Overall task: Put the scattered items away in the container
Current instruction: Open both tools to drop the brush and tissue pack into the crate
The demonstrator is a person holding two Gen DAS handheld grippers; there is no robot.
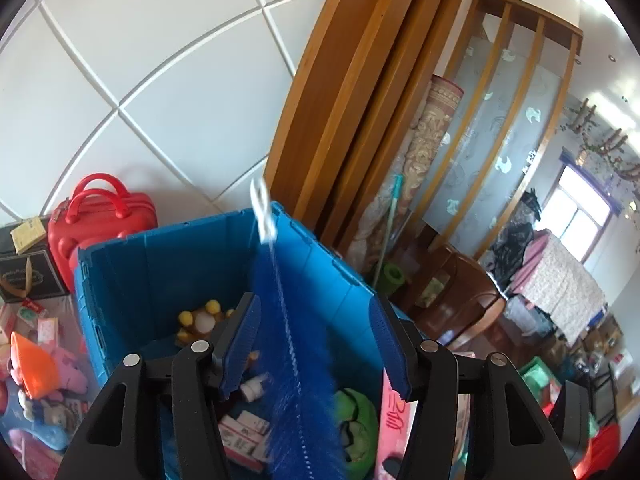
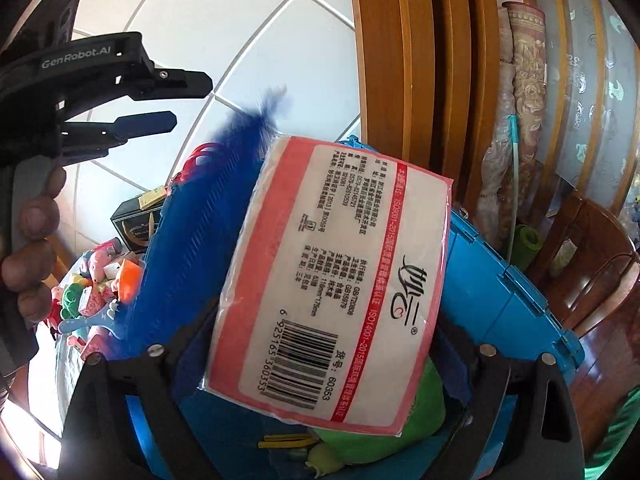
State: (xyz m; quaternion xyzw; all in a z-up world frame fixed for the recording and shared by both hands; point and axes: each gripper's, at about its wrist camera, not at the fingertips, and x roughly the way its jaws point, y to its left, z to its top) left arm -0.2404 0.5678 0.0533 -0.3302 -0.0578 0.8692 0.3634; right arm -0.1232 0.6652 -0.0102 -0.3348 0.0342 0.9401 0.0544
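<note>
A blue plastic crate (image 1: 132, 280) stands before me, also in the right wrist view (image 2: 500, 280). In it lie a yellow toy (image 1: 200, 320), small boxes (image 1: 244, 436) and a green plush (image 1: 356, 420). My left gripper (image 1: 316, 344) is open above the crate. A long blue bristle brush (image 1: 296, 360) with a white handle falls between its fingers, blurred; it also shows in the right wrist view (image 2: 208, 220). My right gripper (image 2: 320, 360) is shut on a pink-and-white tissue pack (image 2: 332, 280) over the crate. The left gripper (image 2: 160, 100) appears at upper left.
A red toy suitcase (image 1: 100, 224) and dark boxes (image 1: 28, 272) stand left of the crate. Scattered toys (image 1: 40, 380) lie at lower left, also in the right wrist view (image 2: 100, 284). Wooden door frames (image 1: 360, 100), rolled mats and a wooden chair (image 1: 460, 304) stand to the right.
</note>
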